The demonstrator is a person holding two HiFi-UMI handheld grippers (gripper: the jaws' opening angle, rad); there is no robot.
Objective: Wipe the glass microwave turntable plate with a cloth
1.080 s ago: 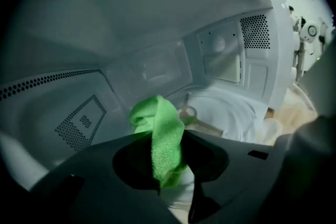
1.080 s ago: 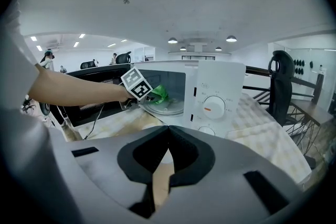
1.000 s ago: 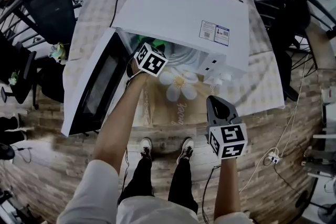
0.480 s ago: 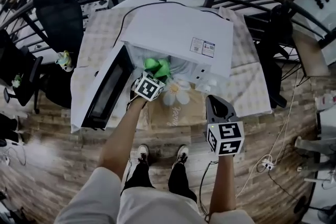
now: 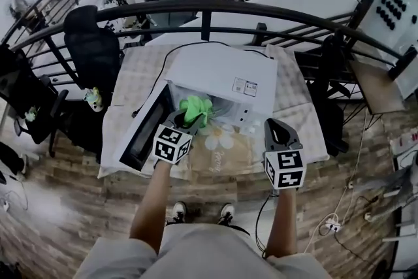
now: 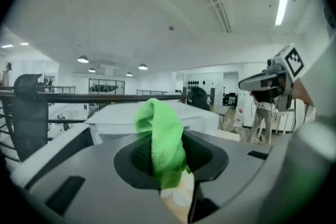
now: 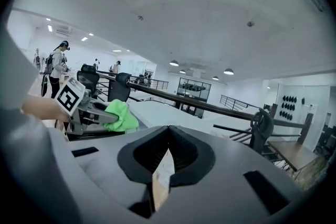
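The white microwave (image 5: 222, 78) stands on a cloth-covered table with its door (image 5: 145, 135) swung open to the left. My left gripper (image 5: 186, 116) is just in front of the open cavity, shut on a green cloth (image 5: 196, 109) that bunches up out of its jaws. In the left gripper view the green cloth (image 6: 160, 131) fills the gap of the left gripper (image 6: 169, 165). My right gripper (image 5: 273, 125) hovers by the microwave's front right corner, shut with nothing in it, as the right gripper (image 7: 168, 136) view confirms. I cannot make out the glass turntable plate.
A flower-patterned tablecloth (image 5: 219, 140) lies before the microwave. A black railing (image 5: 209, 10) curves behind the table, with a black office chair (image 5: 98, 49) at the left and a wooden side table (image 5: 372, 85) at the right. A person's shoes (image 5: 179, 211) stand below on the wooden floor.
My left gripper has drawn back out of the microwave cavity with the green cloth. The head view has pulled back and up. The right gripper has stayed near the front right.
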